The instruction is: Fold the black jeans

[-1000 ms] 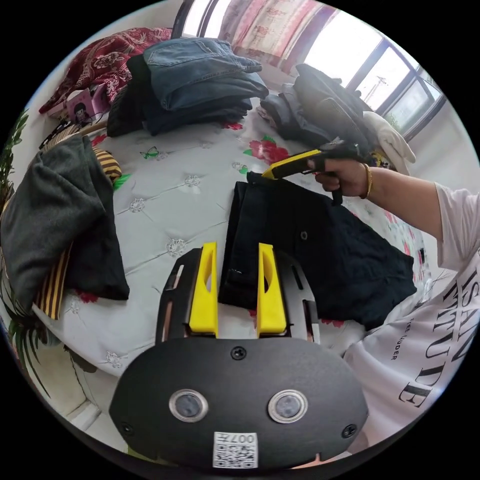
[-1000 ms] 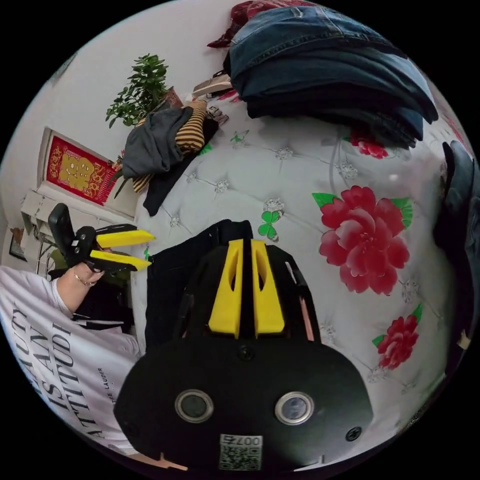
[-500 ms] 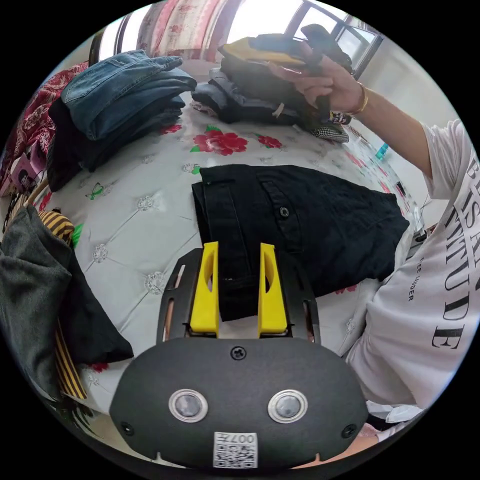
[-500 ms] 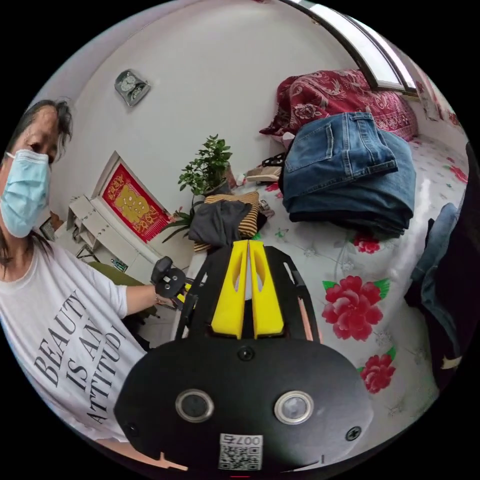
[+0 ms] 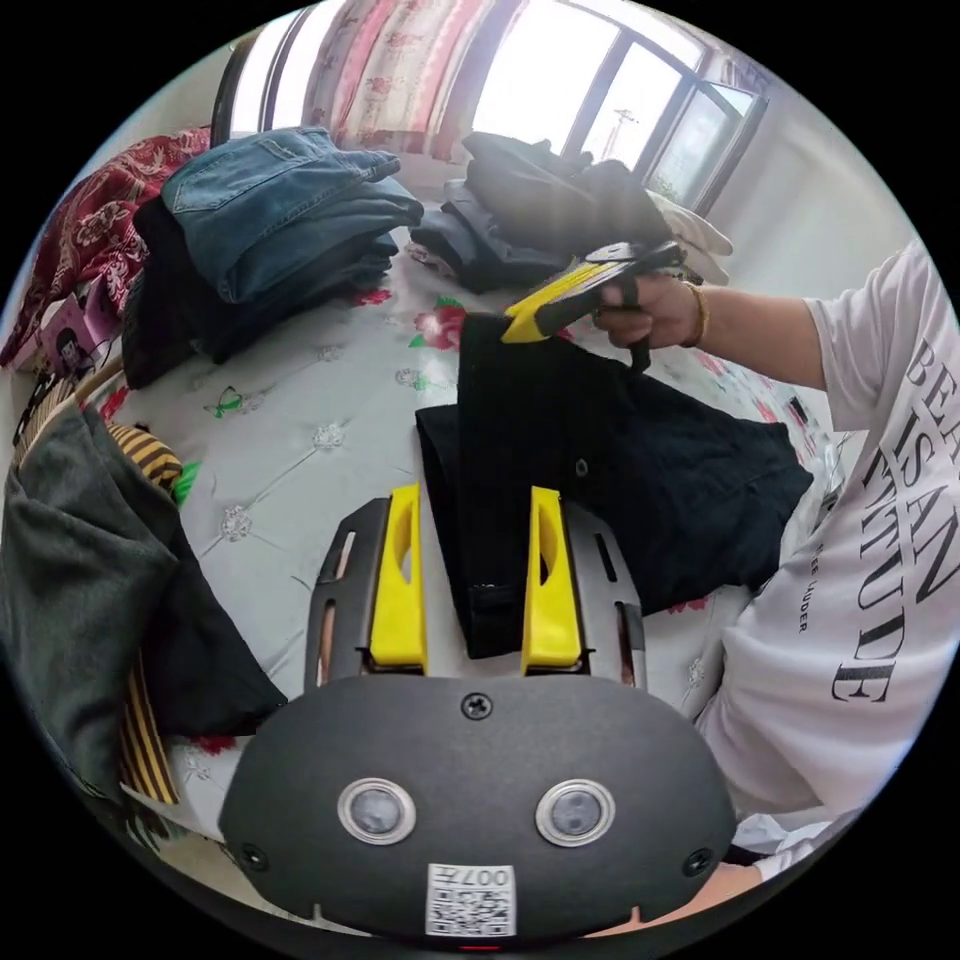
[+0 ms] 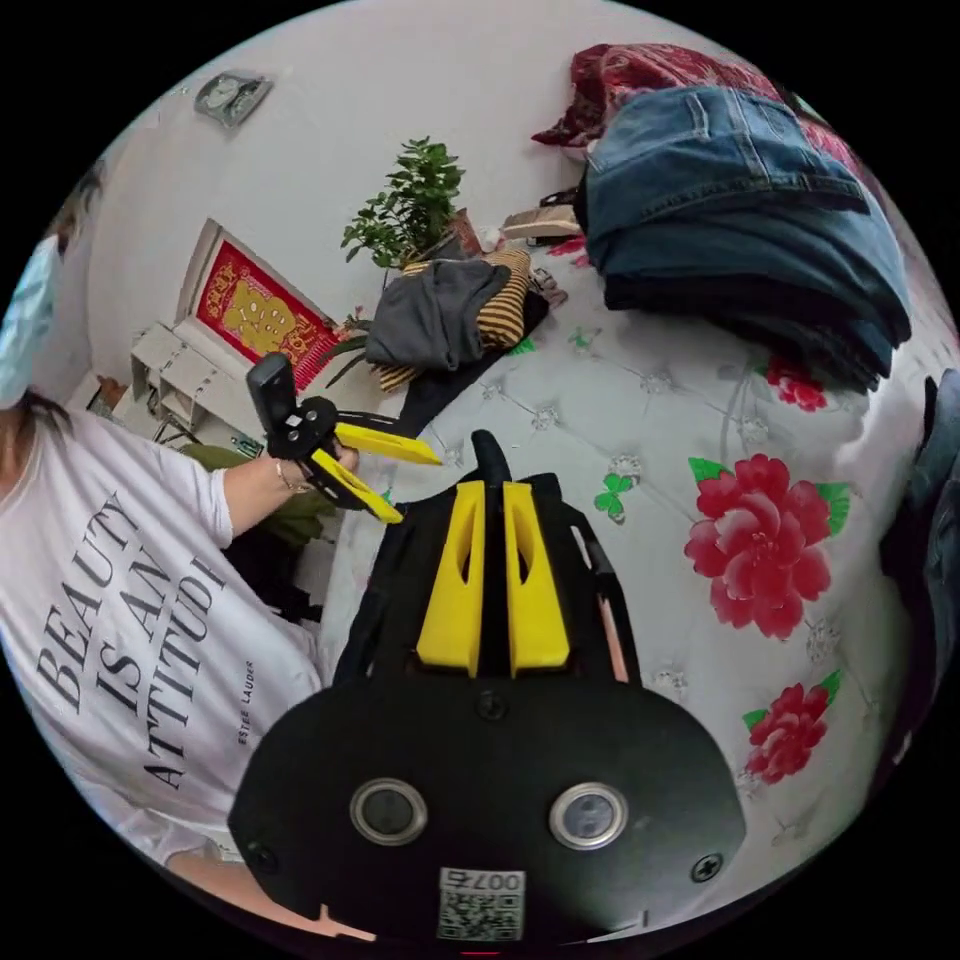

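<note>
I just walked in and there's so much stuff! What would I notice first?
First, the black jeans in the middle of the flowered bed, with the right gripper pinching one corner and lifting it. Next, the left gripper hovers open over their near edge. Behind them sits a tall stack of folded blue jeans.

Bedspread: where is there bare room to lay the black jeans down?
The bedspread lies bare between the black jeans, the folded denim stack and the grey-and-striped pile. The window side is crowded with a dark clothes heap.
</note>
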The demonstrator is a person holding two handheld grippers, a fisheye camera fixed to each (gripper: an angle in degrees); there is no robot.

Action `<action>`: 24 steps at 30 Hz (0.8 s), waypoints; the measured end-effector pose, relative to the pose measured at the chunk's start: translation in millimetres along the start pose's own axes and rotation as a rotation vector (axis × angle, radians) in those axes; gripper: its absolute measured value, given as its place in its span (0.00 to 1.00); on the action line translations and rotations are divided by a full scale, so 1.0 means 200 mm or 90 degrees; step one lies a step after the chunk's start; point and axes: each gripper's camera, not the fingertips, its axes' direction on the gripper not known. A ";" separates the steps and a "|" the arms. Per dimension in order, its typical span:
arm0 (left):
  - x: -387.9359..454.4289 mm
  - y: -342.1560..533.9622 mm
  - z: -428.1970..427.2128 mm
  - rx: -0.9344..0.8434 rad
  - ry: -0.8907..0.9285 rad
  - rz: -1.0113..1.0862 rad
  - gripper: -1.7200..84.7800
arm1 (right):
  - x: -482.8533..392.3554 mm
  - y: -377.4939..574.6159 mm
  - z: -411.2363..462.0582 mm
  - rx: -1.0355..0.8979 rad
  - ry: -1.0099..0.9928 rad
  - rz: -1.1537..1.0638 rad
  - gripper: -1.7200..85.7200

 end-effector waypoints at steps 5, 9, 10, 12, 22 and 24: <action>0.04 -0.10 0.02 0.034 0.111 0.086 0.17 | -0.28 0.00 -0.21 0.063 -0.026 -0.104 0.03; 0.02 -0.10 0.01 -0.003 0.230 0.108 0.07 | -0.23 -0.03 -0.14 0.038 -0.025 -0.092 0.03; 0.02 -0.09 0.00 -0.010 0.238 0.111 0.06 | -0.21 -0.03 -0.12 0.033 -0.027 -0.082 0.03; -0.02 -0.10 -0.01 -0.068 0.213 0.067 0.05 | -0.11 -0.06 0.02 -0.007 -0.005 -0.051 0.03; -0.21 -0.19 0.31 -0.238 0.087 -0.168 0.09 | 0.27 -0.04 0.57 -0.110 0.141 0.179 0.08; -0.16 -0.18 0.25 -0.206 0.053 -0.155 0.13 | 0.21 0.03 0.41 -0.014 0.142 0.189 0.08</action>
